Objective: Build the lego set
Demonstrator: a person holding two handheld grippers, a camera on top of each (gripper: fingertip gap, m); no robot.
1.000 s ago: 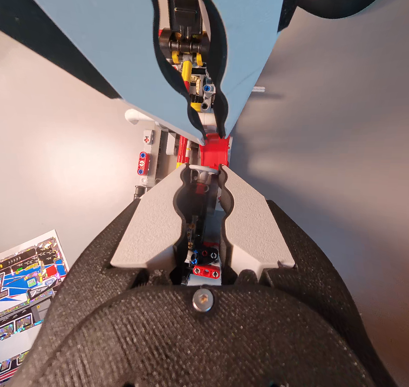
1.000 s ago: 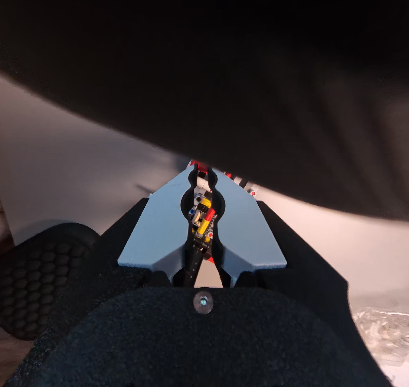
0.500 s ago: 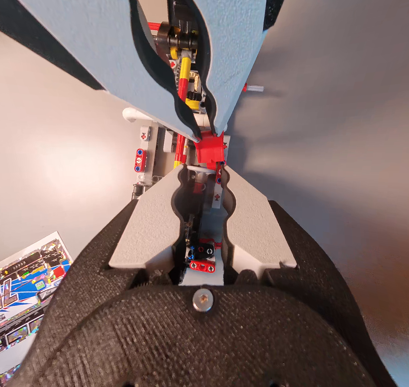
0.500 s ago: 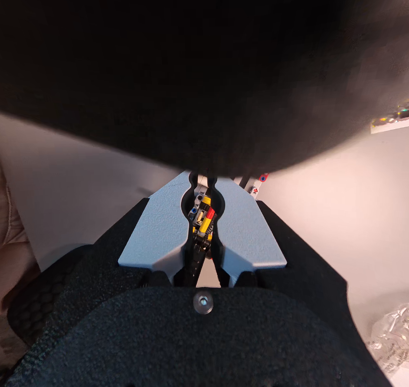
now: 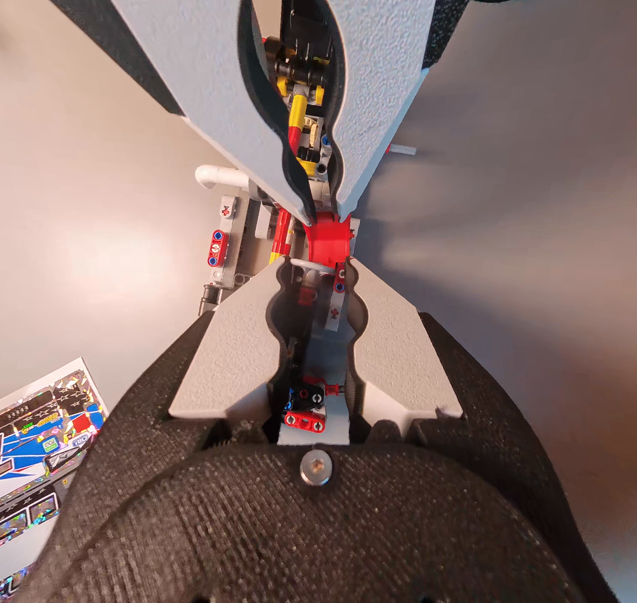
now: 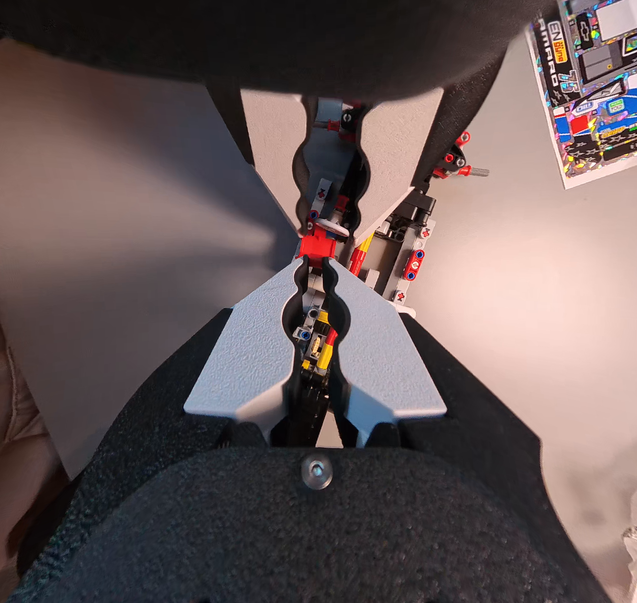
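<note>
Right wrist view: the lego car chassis [image 6: 386, 259] lies on the pale worktop [image 6: 138, 207]. The blue right tool [image 6: 313, 259] pinches its red piece [image 6: 315, 245]; the grey left tool [image 5: 315, 262] clamps the chassis opposite. A sticker sheet [image 6: 596, 80] lies nearby.

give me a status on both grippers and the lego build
Left gripper and right gripper tip to tip over the lego model, both at its red piece; grasp unclear. Sticker sheet lies aside. Nothing blocking.

Glossy plastic lego model [image 5: 325, 242], matt grainy gripper fingers [image 5: 238, 345], holographic glossy sticker sheet [image 5: 41, 424].
</note>
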